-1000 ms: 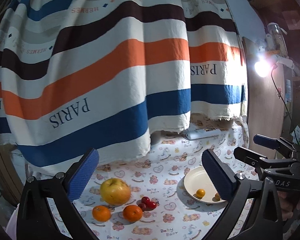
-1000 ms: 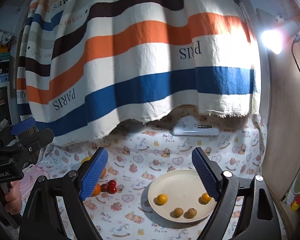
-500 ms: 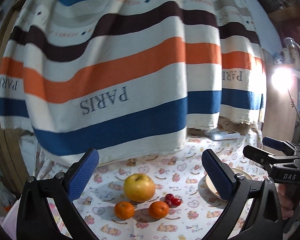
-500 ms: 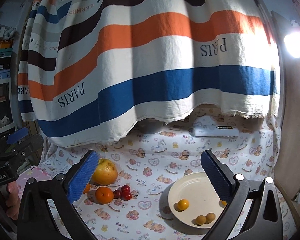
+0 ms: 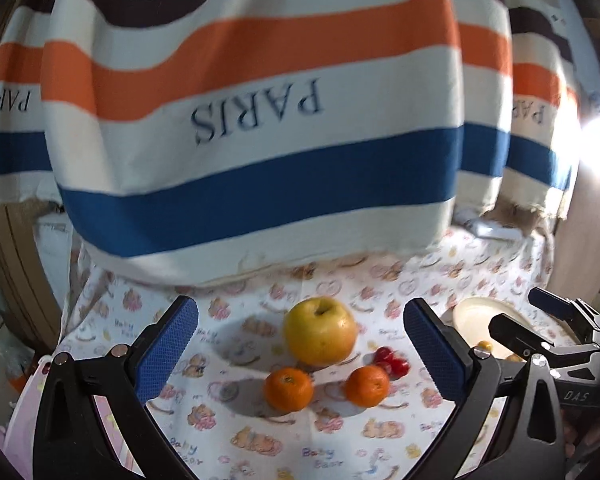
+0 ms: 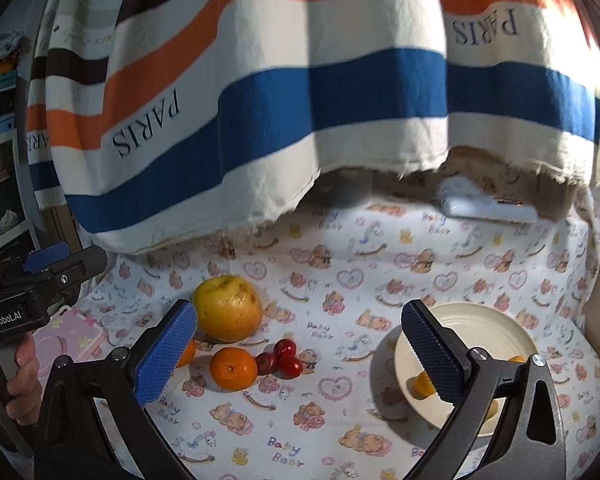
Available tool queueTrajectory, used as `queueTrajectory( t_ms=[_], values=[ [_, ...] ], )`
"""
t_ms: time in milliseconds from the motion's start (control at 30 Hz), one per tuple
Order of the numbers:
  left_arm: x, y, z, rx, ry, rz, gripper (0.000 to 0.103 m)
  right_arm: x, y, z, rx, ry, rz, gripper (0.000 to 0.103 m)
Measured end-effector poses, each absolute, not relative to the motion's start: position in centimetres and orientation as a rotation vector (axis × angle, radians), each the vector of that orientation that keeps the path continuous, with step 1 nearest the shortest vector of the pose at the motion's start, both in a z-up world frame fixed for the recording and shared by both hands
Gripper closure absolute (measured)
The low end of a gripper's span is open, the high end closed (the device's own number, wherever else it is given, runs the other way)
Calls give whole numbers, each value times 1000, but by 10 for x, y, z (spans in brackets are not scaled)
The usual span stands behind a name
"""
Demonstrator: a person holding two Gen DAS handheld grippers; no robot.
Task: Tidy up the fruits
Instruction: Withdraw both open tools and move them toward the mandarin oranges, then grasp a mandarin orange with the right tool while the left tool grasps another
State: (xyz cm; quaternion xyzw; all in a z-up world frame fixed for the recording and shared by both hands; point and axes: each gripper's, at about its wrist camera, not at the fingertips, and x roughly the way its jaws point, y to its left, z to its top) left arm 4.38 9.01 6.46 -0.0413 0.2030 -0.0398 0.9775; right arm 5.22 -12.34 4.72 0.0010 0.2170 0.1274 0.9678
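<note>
Where fruit (image 5: 320, 336) clusters, tablecloth (image 6: 340, 280) lies bare.

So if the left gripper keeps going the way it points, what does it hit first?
Probably the apple, which sits centred between the open left gripper's fingers, with two oranges just nearer and lower; depth is unclear.

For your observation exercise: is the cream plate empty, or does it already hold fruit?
Not empty: the cream plate holds small yellow-orange fruits, partly hidden behind the right gripper.
</note>
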Motion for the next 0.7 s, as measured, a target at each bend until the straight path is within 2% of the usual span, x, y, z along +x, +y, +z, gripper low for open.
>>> queueTrajectory(
  t_ms=[300, 567, 700],
  values=[
    [64, 98, 43, -115, 550, -46, 1, 88, -90, 15, -2, 591, 291, 0],
    [75, 119, 34, -184, 593, 6, 1, 113, -62, -18, -4, 711, 344, 1],
    [81, 127, 28, -211, 614, 26, 1, 118, -53, -32, -42, 730, 376, 11]
  ],
)
